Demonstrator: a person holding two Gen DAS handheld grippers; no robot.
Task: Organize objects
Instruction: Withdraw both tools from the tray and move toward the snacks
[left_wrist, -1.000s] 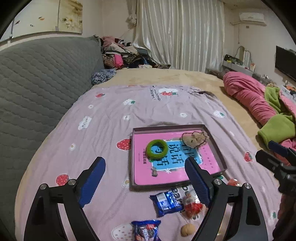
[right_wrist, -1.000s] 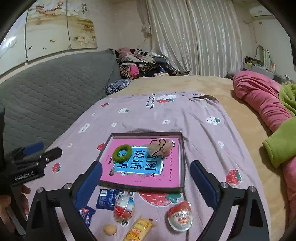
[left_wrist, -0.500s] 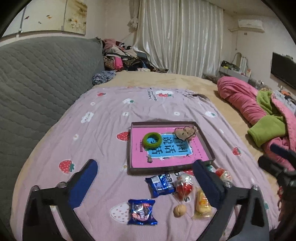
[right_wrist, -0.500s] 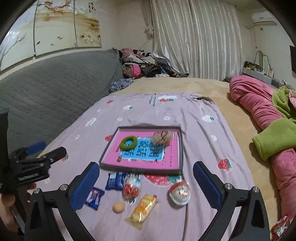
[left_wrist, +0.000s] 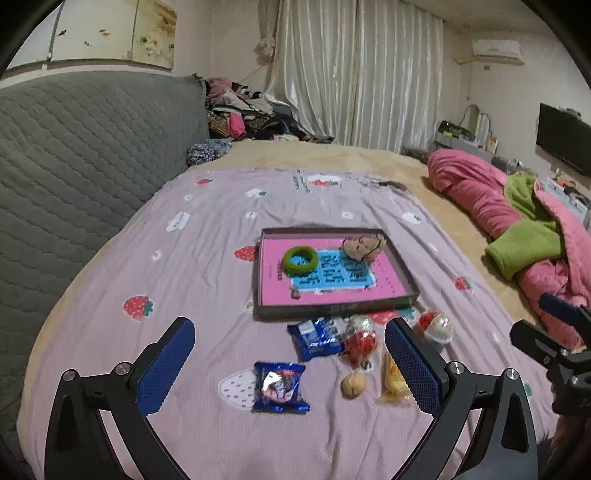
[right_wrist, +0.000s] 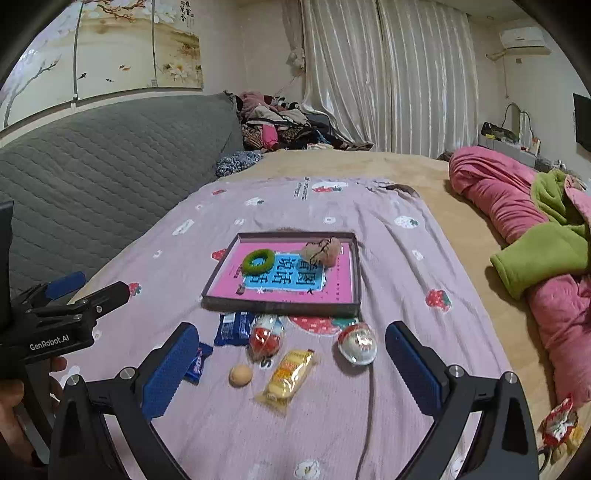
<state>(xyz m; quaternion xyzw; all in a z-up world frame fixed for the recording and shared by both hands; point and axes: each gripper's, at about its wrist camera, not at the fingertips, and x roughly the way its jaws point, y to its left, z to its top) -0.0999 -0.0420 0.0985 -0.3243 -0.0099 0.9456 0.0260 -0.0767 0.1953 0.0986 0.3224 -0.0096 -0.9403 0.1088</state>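
Both grippers have pulled back from the shallow grey box tray with the pink printed liner (left_wrist: 334, 306); more of the snack row now shows ahead of them. Judgement: sorting is only begun, next target being chosen.

Left gripper (left_wrist: 290, 363): jaws fully apart, finished widening, nothing held or touched. Blue foil snack packet (left_wrist: 280, 386) lies between the jaws; small tan walnut-like ball (left_wrist: 352, 385) toward its right finger.

Right gripper (right_wrist: 291, 362): jaws wide, empty. Yellow wrapped cake bar (right_wrist: 290, 374) between them; the tray, holding a green foam ring (right_wrist: 258, 261), beyond.
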